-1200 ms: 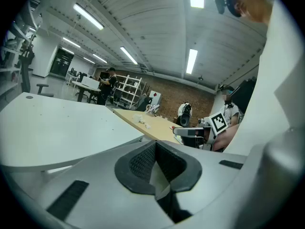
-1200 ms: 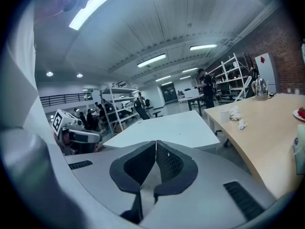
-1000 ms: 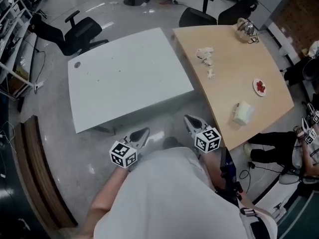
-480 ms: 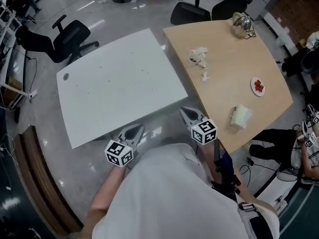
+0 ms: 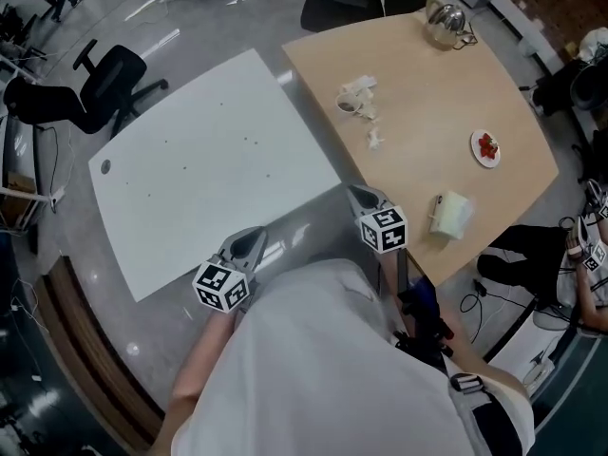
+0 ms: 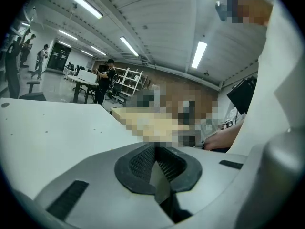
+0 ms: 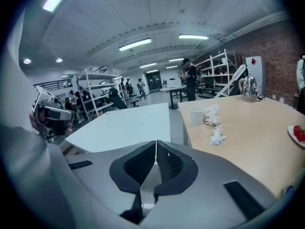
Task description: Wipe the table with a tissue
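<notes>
Two hand-held grippers are held low in front of the person, both with their jaws pressed together and nothing between them. In the head view the left hand-held gripper (image 5: 251, 240) points at the near edge of the white table (image 5: 190, 174), and the right hand-held gripper (image 5: 362, 199) points into the strip of floor between that table and the wooden table (image 5: 446, 103), just beside the wooden one's near left edge. The left gripper view shows its hand-held gripper (image 6: 155, 149) with the pads meeting along one line, the white table (image 6: 43, 128) spreading out beyond them. The right gripper view shows the same of its hand-held gripper (image 7: 155, 144), pads shut tip to tip. The tissue lies on the wooden table, well apart from both: one crumpled wad (image 5: 360, 88) sits touching a white cup (image 5: 347, 104), and a smaller wad (image 5: 375, 141) lies nearer the person, a little to the right. From the right gripper view the tissue wads (image 7: 212, 114) (image 7: 218, 135) are ahead and to the right of the jaws, beside the cup (image 7: 196, 116), on the wooden table (image 7: 248, 137). Farther along that table stand a kettle (image 5: 442, 19) and a plate (image 5: 485, 147) with something red on it, and a pale pack (image 5: 449, 214) rests near the right hand-held gripper, to its right. Black chairs (image 5: 95, 79) stand on the floor beyond the white table.
</notes>
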Demonstrator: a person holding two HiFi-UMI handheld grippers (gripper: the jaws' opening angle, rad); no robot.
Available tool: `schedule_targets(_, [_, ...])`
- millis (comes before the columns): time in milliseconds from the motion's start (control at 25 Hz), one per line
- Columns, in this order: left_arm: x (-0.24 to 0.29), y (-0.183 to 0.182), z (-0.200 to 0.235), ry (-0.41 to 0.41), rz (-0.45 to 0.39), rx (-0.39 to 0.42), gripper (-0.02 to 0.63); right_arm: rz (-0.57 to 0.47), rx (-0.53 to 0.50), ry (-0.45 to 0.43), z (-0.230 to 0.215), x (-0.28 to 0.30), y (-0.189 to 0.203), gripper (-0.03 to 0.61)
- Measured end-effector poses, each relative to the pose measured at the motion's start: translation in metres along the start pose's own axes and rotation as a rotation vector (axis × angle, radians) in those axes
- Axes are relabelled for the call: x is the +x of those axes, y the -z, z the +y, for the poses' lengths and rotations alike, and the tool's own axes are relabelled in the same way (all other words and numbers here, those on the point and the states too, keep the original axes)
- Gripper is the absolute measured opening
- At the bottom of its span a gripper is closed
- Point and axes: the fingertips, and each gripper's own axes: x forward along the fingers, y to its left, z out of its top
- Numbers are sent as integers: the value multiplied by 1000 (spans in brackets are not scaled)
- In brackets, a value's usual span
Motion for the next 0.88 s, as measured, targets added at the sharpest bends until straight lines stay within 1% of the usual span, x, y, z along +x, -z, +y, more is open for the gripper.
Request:
schedule_targets(160, [15,-6,8,-3,24,2,6,33,59,100,-43,9,5,18])
schedule_targets(240, [23,-11,11,-6,27,2,6,56,64,139,-62,13,8,18])
schedule_targets(360, [38,-18,15,-2,36,4,6,91,47,174,-81,20,10,18])
schedule_targets(560, [60,-32,17,4,38,16,6,107,10,208,-106,39,6,18])
schedule_targets(760, [68,-39,30,-31,50,19,6,126,-48,276,-141,70,-7,20])
schedule_targets(880, [69,-43,41,-62,51,13,6,164,-75,317,-161,87,-8,20])
